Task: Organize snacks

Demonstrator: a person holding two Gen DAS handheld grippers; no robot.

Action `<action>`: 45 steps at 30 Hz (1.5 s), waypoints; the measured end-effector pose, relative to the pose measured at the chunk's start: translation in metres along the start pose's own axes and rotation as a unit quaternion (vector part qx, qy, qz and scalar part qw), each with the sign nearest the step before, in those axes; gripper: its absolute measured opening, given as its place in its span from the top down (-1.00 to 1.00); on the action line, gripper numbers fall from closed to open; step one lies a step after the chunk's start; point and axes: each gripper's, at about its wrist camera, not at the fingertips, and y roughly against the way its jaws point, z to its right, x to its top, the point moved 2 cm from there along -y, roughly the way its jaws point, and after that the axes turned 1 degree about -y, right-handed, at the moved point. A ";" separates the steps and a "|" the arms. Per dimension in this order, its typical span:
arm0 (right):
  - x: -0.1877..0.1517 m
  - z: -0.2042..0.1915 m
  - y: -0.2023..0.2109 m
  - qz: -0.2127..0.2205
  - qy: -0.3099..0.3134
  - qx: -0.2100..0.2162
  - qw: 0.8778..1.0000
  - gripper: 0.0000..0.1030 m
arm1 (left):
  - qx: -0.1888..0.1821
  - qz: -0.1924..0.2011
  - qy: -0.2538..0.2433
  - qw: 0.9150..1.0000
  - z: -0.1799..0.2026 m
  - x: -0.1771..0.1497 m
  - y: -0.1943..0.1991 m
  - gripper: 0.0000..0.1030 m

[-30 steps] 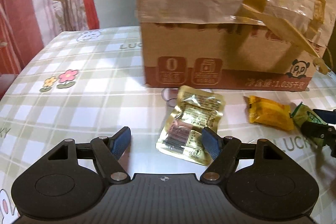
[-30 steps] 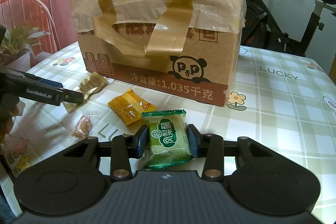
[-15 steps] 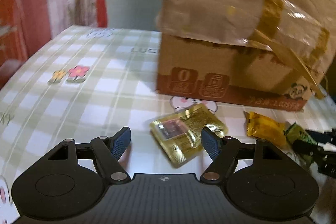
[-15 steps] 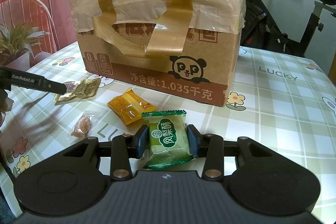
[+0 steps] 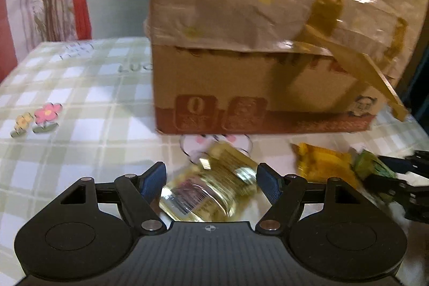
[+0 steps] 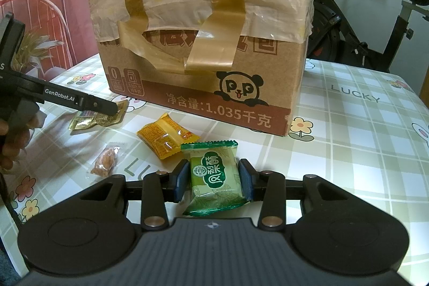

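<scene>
Only right view: nut packet, exercise bike

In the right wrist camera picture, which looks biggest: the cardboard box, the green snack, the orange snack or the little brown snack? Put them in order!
1. cardboard box
2. green snack, but it sits nearest the camera, so that may flatter it
3. orange snack, looks close in size to the green one
4. little brown snack

cardboard box close ahead, blocking
</scene>
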 end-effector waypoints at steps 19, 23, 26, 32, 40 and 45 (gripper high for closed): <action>0.000 0.000 0.000 0.001 -0.002 0.001 1.000 0.17 | 0.067 0.000 -0.029 0.997 0.031 -0.007 0.006 -0.43; 0.000 0.000 0.000 0.001 -0.003 0.001 1.000 0.17 | 0.067 0.013 -0.024 0.997 0.034 -0.007 0.019 0.04; 0.000 0.000 0.000 0.000 -0.002 0.001 1.000 0.17 | 0.070 0.015 -0.017 0.997 0.034 -0.010 0.029 0.06; 0.001 -0.001 0.000 -0.001 -0.001 0.000 1.000 0.17 | 0.064 0.025 0.001 0.998 0.027 -0.015 0.047 0.06; 0.001 -0.001 0.003 0.000 0.000 -0.008 1.000 0.18 | 0.052 0.052 0.005 0.997 0.030 -0.013 0.080 0.05; 0.002 -0.007 0.017 0.012 0.002 -0.005 1.000 0.18 | 0.045 0.064 0.004 0.997 0.030 -0.013 0.098 0.05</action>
